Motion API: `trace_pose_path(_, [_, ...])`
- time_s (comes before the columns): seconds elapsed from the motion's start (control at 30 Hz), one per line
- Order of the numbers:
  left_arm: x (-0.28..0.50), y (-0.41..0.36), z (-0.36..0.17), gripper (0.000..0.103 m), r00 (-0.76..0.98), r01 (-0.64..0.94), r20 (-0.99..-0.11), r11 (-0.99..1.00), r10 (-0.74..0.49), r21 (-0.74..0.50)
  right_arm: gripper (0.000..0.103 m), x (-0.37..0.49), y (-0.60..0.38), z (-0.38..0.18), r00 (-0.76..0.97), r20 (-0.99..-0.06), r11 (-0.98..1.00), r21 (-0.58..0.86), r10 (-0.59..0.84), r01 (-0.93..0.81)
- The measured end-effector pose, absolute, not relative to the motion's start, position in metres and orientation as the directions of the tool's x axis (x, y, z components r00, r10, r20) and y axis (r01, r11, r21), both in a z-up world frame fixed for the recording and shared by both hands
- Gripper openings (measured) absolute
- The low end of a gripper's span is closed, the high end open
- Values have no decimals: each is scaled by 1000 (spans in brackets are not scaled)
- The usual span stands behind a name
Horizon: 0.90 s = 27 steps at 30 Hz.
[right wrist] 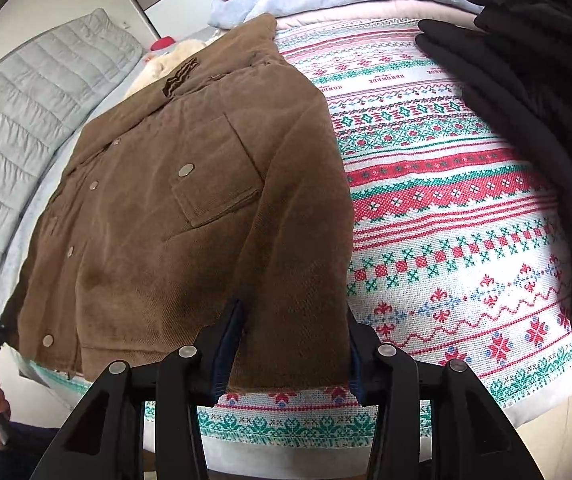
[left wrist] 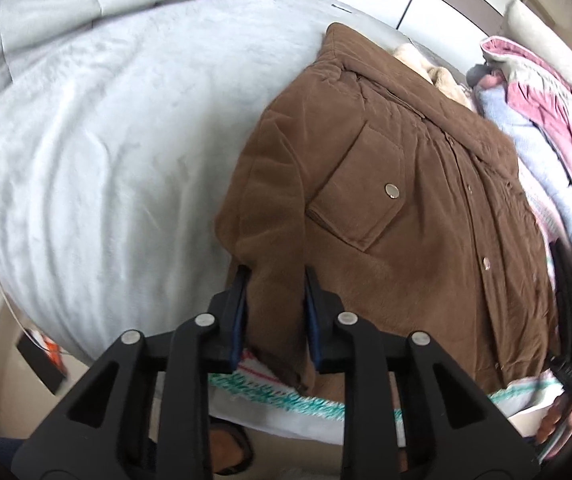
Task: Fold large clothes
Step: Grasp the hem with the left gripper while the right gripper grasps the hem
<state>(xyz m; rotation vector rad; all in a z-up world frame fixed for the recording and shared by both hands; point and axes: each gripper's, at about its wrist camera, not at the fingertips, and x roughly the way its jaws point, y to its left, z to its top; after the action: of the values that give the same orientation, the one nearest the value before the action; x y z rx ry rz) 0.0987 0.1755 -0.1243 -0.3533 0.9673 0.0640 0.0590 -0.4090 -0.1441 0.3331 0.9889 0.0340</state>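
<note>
Brown corduroy jacket (left wrist: 385, 208), snap-buttoned flap pockets

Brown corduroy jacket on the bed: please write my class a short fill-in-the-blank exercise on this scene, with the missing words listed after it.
1. The brown corduroy jacket lies with its ____ side facing up, snaps showing.
2. Under the jacket's hem lies a white cloth embroidered in red and ____.
3. The left gripper and the right gripper each straddle one of the jacket's ____.
4. The black garment lies at the cloth's ____ edge in the right wrist view.

Missing words: front; green; sleeves; right
</note>
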Motion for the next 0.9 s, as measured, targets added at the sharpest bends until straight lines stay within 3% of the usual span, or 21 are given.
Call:
trace_pose_path(0.1, [101,170,-127,36,573,-213,-812,936,-112,-280,47,62,-403,-146,558,-813,952,280,166,126])
trace_pose_path(0.2, [102,158,-126,19,573,-198,-819,964,-35,-179,43,61,-399,-146,568,-810,960,256,147,116])
trace_pose_path(0.27, [100,157,-122,16,583,-201,-812,966,-17,-165,18,61,-395,-143,584,-797,963,253,153,93])
trace_pose_path(0.37, [95,167,-107,15,611,-216,-791,959,-14,-184,13,57,-399,-133,618,-766,955,286,178,79])
trace_pose_path(0.53, [82,181,-72,15,674,-210,-735,936,-71,-282,11,37,-427,-92,736,-614,888,459,286,38])
trace_pose_path(0.73, [91,180,-83,14,626,-249,-778,931,-56,-267,10,48,-430,-115,676,-680,881,463,282,98])
trace_pose_path(0.9, [76,181,-54,13,675,-244,-735,923,-58,-297,10,29,-441,-80,747,-573,843,538,338,31])
